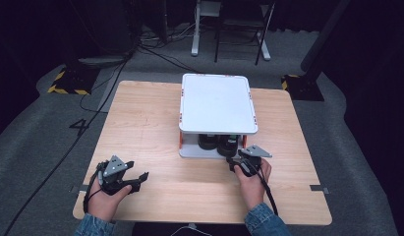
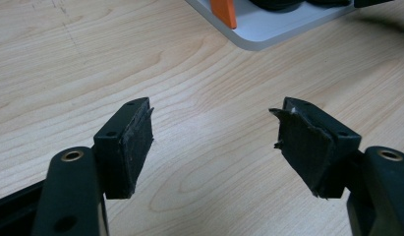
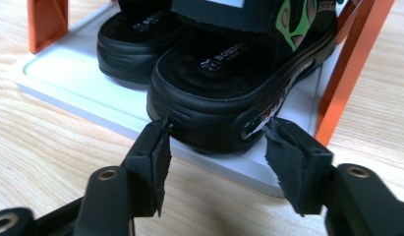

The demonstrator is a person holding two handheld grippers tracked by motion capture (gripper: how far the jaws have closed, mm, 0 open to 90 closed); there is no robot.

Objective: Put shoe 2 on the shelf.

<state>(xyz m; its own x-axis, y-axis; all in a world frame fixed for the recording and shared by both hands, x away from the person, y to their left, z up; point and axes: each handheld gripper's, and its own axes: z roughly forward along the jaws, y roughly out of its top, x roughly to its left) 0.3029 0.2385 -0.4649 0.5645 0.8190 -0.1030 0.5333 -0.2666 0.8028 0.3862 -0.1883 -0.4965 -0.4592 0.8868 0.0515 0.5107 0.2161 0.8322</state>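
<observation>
Reaching for a shoe, is that the job?

Looks like it. Start on the left: the left gripper (image 1: 136,181) rests low over the bare table (image 1: 150,123), jaws wide apart, holding nothing. It is well away from the rack (image 1: 216,103).

And the right one?

The right gripper (image 3: 216,135) is at the front of the rack's bottom shelf (image 3: 62,81). Its jaws are apart, one on each side of the near shoe's (image 3: 214,88) heel. I think they are not squeezing yet.

How should it grab?

I'd push in a bit more so the pads (image 3: 158,157) sit on the fat sides of the heel, then close slowly. Pull straight back and keep low, so the shoe does not bump the orange post (image 3: 349,64) or the top shelf (image 1: 216,101).

How many of each?

Two grippers. Two black shoes, side by side; the far shoe (image 3: 135,44) is to the left. One rack with two white shelves. I can see three orange posts.
</observation>
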